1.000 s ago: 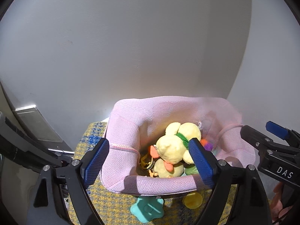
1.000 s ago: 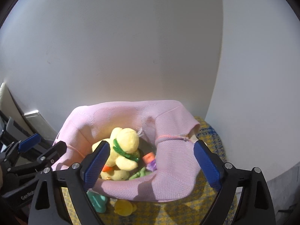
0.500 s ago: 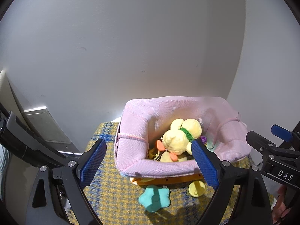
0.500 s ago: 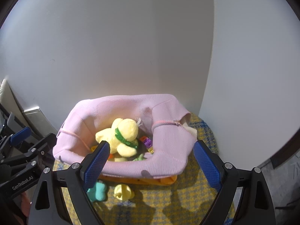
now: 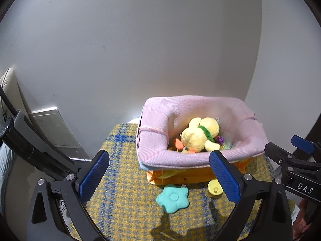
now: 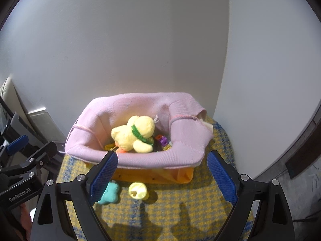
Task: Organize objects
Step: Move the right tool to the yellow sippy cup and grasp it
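A pink fabric basket (image 5: 200, 157) (image 6: 140, 160) with an orange base stands on a yellow and blue woven mat (image 5: 124, 190) (image 6: 160, 210). Inside lies a yellow plush duck (image 5: 199, 136) (image 6: 136, 134) with a green collar, on small toys. A teal star toy (image 5: 173, 197) (image 6: 110, 192) and a yellow round toy (image 5: 215, 188) (image 6: 138, 190) lie on the mat in front of the basket. My left gripper (image 5: 159, 177) is open and empty, held back from the basket. My right gripper (image 6: 162, 177) is open and empty, also in front of the basket.
A white wall corner stands right behind the basket. A grey flat panel (image 5: 54, 128) leans on the wall at the left. A dark frame edge (image 6: 301, 150) shows at the right. The mat's right edge (image 6: 226, 140) curves close to the basket.
Both grippers have drawn back and up from the basket, which now looks smaller and farther. Its orange base and the two toys on the mat have come into full view.
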`<action>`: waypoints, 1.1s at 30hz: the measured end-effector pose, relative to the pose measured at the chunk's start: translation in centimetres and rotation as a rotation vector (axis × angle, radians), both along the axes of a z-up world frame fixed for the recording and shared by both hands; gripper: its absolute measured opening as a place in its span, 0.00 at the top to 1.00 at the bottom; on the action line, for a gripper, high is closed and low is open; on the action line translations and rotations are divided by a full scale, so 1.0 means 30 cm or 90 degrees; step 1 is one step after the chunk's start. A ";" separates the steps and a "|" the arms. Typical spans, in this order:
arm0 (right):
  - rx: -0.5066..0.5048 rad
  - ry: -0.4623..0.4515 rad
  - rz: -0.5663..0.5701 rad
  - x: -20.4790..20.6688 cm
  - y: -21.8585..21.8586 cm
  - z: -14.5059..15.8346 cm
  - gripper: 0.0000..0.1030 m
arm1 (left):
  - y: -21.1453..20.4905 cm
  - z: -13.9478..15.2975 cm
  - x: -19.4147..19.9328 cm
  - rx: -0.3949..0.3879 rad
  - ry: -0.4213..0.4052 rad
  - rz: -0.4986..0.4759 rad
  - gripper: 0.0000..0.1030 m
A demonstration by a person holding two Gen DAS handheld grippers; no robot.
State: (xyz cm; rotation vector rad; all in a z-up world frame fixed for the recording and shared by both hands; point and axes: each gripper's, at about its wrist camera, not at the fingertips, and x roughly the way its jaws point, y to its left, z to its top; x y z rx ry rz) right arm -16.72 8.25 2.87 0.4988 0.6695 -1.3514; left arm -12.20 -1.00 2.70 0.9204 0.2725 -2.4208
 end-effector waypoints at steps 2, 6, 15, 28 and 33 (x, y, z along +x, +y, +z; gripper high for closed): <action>0.005 0.005 0.002 0.003 0.014 -0.016 0.12 | 0.004 -0.012 0.015 0.001 -0.001 0.000 0.00; 0.009 0.014 0.004 0.002 0.037 -0.045 0.12 | 0.012 -0.041 0.034 0.005 0.001 -0.002 0.00; 0.016 0.030 0.012 0.012 0.077 -0.155 0.12 | 0.018 -0.164 0.073 0.009 -0.020 0.012 0.00; 0.045 0.028 0.034 0.041 0.083 -0.372 0.12 | -0.003 -0.352 0.124 0.005 -0.035 0.037 0.00; 0.064 0.036 0.038 0.070 0.054 -0.446 0.12 | -0.025 -0.409 0.131 0.000 -0.035 0.049 0.00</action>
